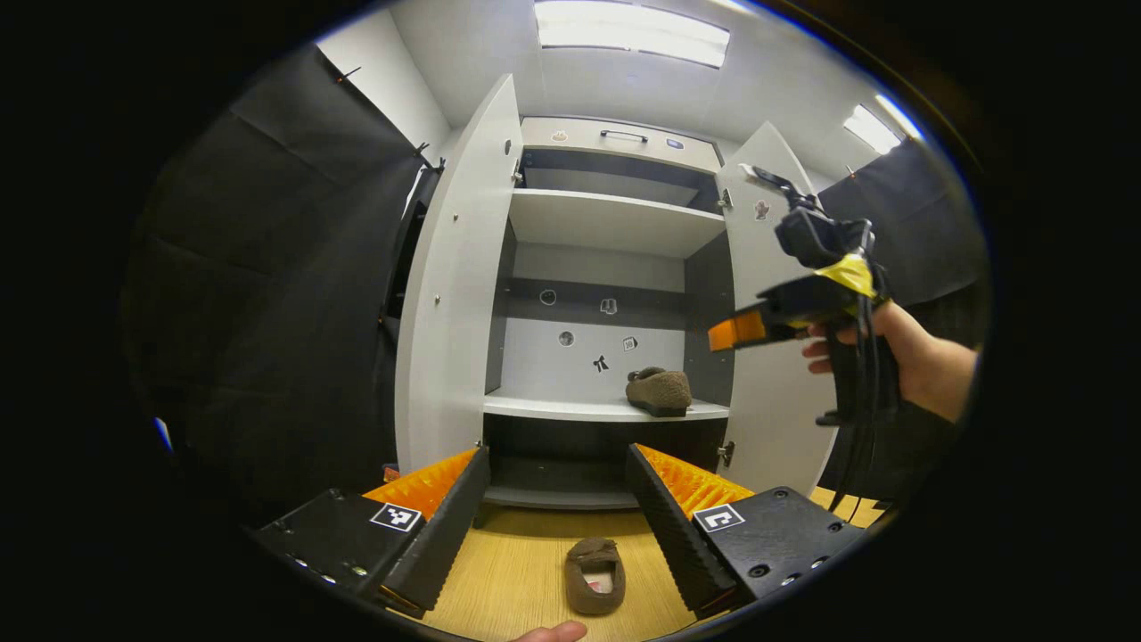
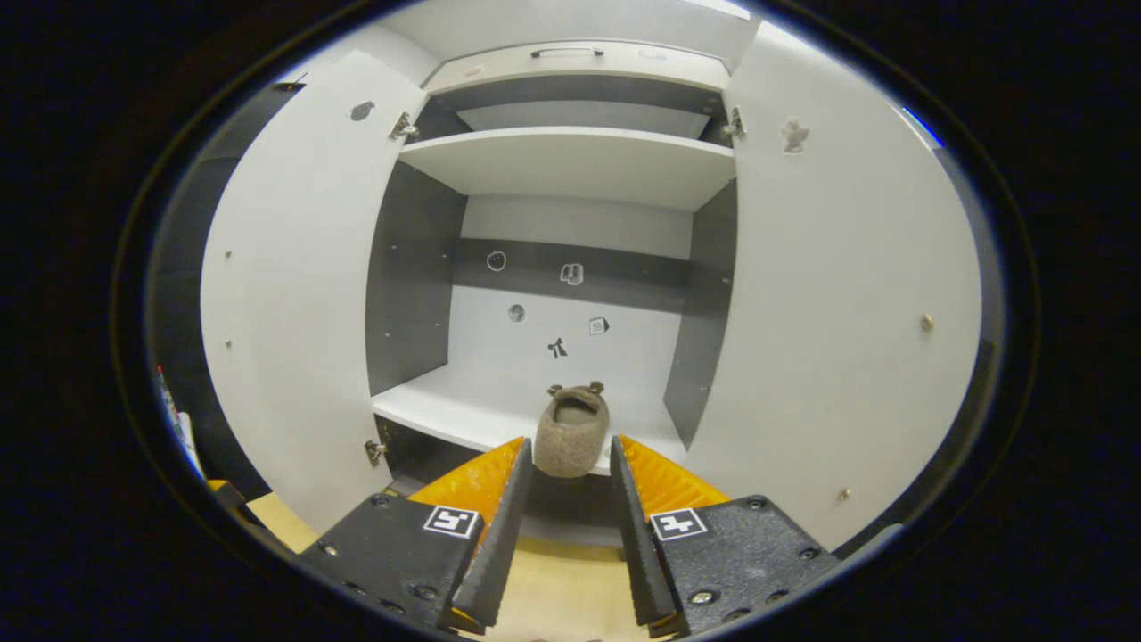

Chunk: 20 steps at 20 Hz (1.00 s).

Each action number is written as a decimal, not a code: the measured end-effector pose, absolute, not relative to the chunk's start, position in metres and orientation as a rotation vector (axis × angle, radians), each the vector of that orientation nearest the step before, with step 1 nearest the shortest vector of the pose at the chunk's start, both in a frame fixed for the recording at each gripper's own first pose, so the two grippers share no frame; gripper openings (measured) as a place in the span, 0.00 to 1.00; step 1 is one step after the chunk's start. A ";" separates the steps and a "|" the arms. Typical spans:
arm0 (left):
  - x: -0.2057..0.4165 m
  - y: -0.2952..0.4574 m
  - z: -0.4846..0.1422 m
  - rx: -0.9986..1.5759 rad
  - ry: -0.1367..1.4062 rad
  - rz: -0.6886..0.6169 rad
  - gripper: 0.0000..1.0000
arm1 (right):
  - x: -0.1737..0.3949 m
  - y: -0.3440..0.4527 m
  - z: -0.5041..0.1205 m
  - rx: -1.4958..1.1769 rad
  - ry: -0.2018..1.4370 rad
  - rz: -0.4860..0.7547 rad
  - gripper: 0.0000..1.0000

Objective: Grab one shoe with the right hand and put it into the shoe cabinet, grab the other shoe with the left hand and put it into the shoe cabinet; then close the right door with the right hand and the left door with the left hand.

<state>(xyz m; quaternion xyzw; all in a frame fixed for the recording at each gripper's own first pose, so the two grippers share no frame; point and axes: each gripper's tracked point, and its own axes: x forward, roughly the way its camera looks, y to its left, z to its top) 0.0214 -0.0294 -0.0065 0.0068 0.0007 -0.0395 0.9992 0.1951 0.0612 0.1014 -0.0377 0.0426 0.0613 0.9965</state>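
With both doors swung wide, shoe cabinet [image 1: 615, 223] stands open ahead, seen from left gripper view and right gripper view. One brown fuzzy slipper [image 2: 571, 432] already on the lower white shelf [image 2: 446, 406], toward the cabinet's right side, heel opening facing out, sitting upright. Second brown slipper [image 1: 595, 575] on the wooden floor [image 1: 508, 571] in front of the cabinet, below the shelf level, opening up. Left gripper [image 1: 557, 517] spread wide, holding nothing, hovering above that floor slipper, slipper lying between the two fingers in the frame but apart from both. Right gripper [image 2: 567, 526] also spread, empty, pointed into the cabinet just short of the shelf slipper; fingers either side of it in view, not touching. Same right gripper visible in left gripper view at the cabinet's right door [image 1: 767, 357], held by a hand [image 1: 900, 357] with cables hanging down. Left door [image 1: 459, 294] open too. Small stickers [image 2: 557, 348] on the cabinet's back panel. Upper shelf [image 2: 570, 160] bare. Drawer front with handle [image 1: 624, 135] at cabinet top. Fingertip [image 1: 553, 633] at bottom edge near the floor slipper.
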 end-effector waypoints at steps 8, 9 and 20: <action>0.009 -0.039 -0.018 0.029 0.023 -0.104 0.95 | 0.110 0.047 0.007 0.014 0.025 0.055 0.63; 0.007 -0.039 -0.019 0.031 0.025 -0.106 0.95 | 0.102 0.045 -0.002 0.021 0.026 0.045 0.63; 0.006 -0.044 -0.036 0.038 0.082 -0.103 0.95 | 0.032 0.034 -0.056 0.074 0.012 0.022 0.70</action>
